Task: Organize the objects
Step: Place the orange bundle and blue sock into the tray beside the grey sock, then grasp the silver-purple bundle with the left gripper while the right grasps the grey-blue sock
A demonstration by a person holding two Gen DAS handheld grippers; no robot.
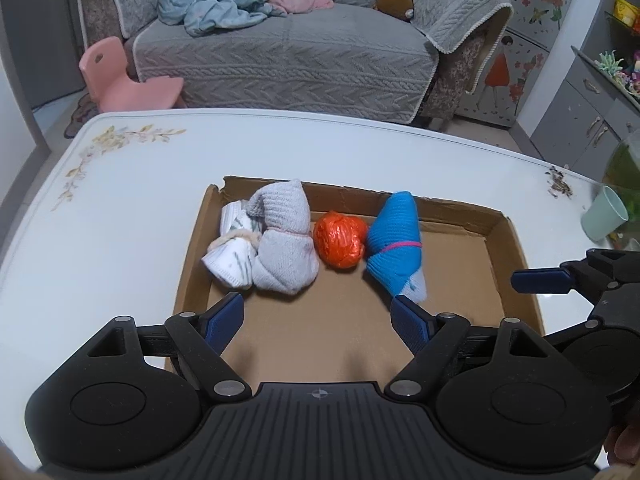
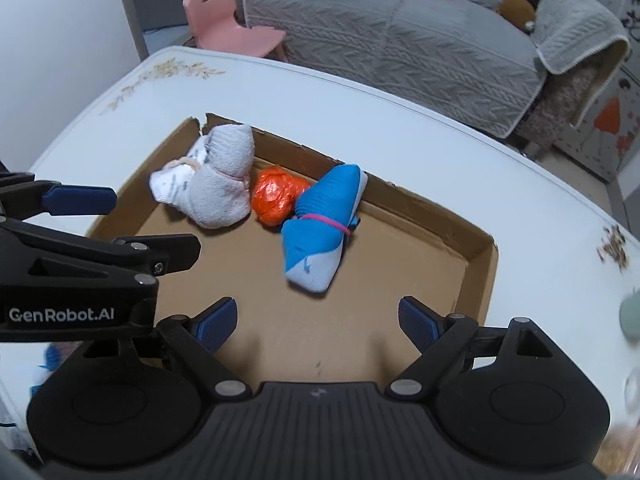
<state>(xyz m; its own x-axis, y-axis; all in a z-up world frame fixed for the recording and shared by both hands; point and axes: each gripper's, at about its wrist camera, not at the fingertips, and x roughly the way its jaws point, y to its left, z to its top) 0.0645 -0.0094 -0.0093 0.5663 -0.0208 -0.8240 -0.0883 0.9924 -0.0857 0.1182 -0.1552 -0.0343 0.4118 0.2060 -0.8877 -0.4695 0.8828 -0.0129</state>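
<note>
Four bundles sit in the cardboard tray (image 1: 516,248), all toward its far wall. Nearest the tray's far-left corner: white patterned sock roll (image 1: 230,254), touching the grey sock bundle (image 1: 284,240) beside it. Next along, orange plastic-wrapped ball (image 1: 340,238), pressed between the grey bundle and the blue sock bundle (image 1: 394,240), which has a pink rubber band around it and a pale toe pointing to the tray's near side. Tray's right half is bare cardboard.

Left gripper (image 1: 318,320) released, jaws wide, nothing between the blue pads, hanging over the tray's near-middle floor, short of the bundles. Right gripper (image 2: 316,322) also released, wide and empty, above the tray's near-right area; the blue bundle (image 2: 320,224) lies just ahead of it, not touched.

Tray rests on a white table (image 1: 120,208) with floral print corners. Mint cup (image 1: 604,218) stands on the table right of the tray. Grey sofa (image 1: 280,52) and pink child's chair (image 1: 120,76) are beyond the tray's far side.
</note>
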